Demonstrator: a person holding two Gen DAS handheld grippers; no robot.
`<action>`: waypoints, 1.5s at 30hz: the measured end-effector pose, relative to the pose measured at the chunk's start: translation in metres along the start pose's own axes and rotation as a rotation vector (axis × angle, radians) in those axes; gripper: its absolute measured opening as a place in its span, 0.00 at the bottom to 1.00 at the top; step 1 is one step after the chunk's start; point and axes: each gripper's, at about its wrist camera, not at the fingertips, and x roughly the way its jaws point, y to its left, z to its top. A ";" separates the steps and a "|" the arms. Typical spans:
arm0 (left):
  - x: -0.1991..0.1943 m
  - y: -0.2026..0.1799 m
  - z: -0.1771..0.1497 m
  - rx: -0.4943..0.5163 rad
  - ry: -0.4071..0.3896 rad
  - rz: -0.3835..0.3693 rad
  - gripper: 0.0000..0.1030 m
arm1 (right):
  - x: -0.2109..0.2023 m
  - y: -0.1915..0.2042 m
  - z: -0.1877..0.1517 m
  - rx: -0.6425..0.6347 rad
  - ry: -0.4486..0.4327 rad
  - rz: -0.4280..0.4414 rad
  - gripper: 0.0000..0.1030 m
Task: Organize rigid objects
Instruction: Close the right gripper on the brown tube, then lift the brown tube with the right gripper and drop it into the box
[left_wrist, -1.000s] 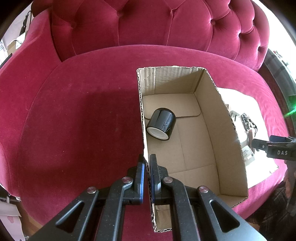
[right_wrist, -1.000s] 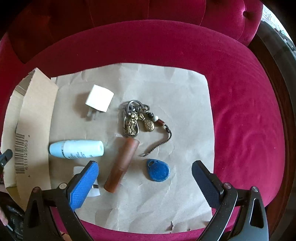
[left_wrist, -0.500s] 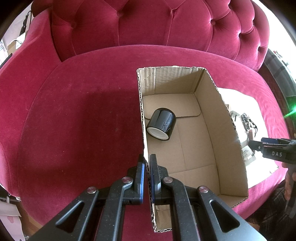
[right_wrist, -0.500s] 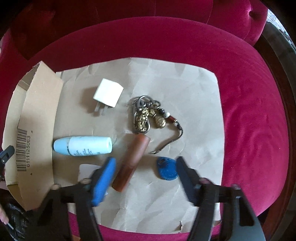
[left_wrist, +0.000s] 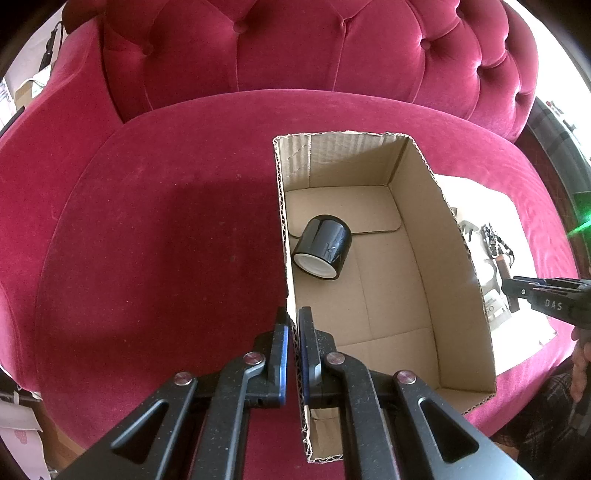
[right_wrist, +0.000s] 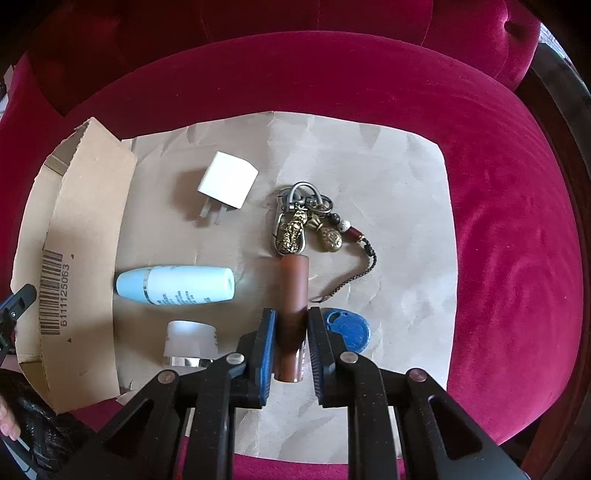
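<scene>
Right gripper (right_wrist: 289, 345): black arms, blue ribbed pads, jaws closing on the brown cylinder (right_wrist: 292, 295), which lies between them on the paper with both pads at its sides; smooth, matte, reddish-brown tube.
Left gripper (left_wrist: 293, 350): same make, pinched shut on the near left wall of the cardboard box (left_wrist: 461, 280), corrugated edge between the pads.
Frosted cap (right_wrist: 190, 341): translucent white, silver band, left of the right gripper.
Blue fob (right_wrist: 349, 328): flat, rounded plastic tag just right of the cylinder.
Pale blue tube (right_wrist: 175, 284): glossy plastic, lying flat; print too small to read.
Keychain (right_wrist: 306, 227): metal clasp, brass charms, beads, braided cord.
White charger plug (right_wrist: 227, 181): smooth cube, two metal prongs.
Brown paper sheet (right_wrist: 388, 177): creased, under all loose items.
Box outer wall: barcode printed 6111125063. Inside the box: black glossy cylinder (left_wrist: 323, 246), white end, on its side.
Red velvet sofa (left_wrist: 166, 240): tufted, buttoned back.
The right gripper's side is lettered "DAS" in the left wrist view.
</scene>
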 end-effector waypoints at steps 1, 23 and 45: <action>0.000 0.001 0.000 -0.001 0.000 0.000 0.05 | -0.001 0.001 -0.001 0.000 -0.002 -0.001 0.16; 0.001 -0.004 0.001 0.000 -0.001 0.004 0.05 | -0.044 0.024 -0.006 -0.075 -0.092 0.041 0.16; 0.001 -0.005 0.001 0.000 0.000 0.005 0.05 | -0.082 0.100 0.023 -0.251 -0.144 0.172 0.16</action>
